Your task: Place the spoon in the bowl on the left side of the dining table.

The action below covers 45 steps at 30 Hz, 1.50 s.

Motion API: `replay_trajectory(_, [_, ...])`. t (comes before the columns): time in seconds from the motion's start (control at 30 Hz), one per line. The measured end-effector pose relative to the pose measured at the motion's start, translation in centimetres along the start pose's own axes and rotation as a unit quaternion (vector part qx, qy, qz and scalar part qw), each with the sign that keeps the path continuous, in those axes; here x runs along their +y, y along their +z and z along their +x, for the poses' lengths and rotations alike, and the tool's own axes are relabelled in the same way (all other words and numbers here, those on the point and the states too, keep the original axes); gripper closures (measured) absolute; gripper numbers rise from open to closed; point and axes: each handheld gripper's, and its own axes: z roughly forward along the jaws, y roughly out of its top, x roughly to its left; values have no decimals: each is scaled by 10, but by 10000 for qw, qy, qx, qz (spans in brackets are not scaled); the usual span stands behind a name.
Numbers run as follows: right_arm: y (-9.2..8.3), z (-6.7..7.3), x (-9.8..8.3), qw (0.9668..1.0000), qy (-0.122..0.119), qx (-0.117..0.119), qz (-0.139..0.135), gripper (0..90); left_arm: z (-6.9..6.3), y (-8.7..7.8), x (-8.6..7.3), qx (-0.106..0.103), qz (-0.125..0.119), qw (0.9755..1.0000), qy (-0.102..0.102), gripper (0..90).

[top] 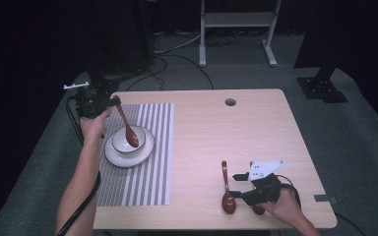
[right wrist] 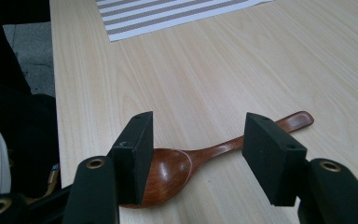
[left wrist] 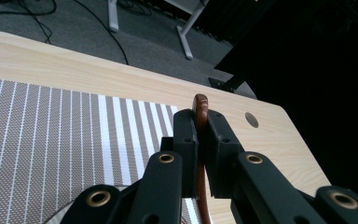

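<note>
My left gripper [top: 112, 102] is shut on the handle of a brown wooden spoon [top: 126, 126], whose head dips into a white bowl [top: 122, 141] on a white plate [top: 145, 150]. In the left gripper view the spoon handle [left wrist: 200, 109] pokes up between the closed pads. A second brown wooden spoon [top: 226, 189] lies flat on the table near the front edge. My right gripper [top: 238, 186] stands open just beside it. In the right gripper view the second spoon [right wrist: 205, 154] lies across the gap between the open jaws, bowl end near the left pad.
A grey-and-white striped placemat [top: 142, 162] lies under the plate on the left half of the wooden table [top: 256, 132]. A round cable hole [top: 230, 102] sits near the far edge. A white metal stand [top: 236, 29] and cables lie on the floor beyond.
</note>
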Motion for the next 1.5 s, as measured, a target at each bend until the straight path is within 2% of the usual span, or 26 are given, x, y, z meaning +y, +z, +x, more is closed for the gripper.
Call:
replay_trajectory(0.77, [-1, 0, 2, 10000, -5, 14, -4, 421, 20, -4, -3, 157, -305, 9990, -285, 840])
replay_trajectory(1.07, [0, 0, 2, 10000, -15, 25, 16, 420, 36, 0, -13, 254, -291, 9985, -395, 840])
replay_trajectory(1.2, [0, 0, 2, 10000, -9, 34, 24, 420, 38, 2, -17, 286, -359, 9982, -392, 840])
replay_trajectory(1.5, [0, 1, 3, 10000, -13, 55, 48, 417, 42, 6, -22, 306, -337, 9980, -431, 839])
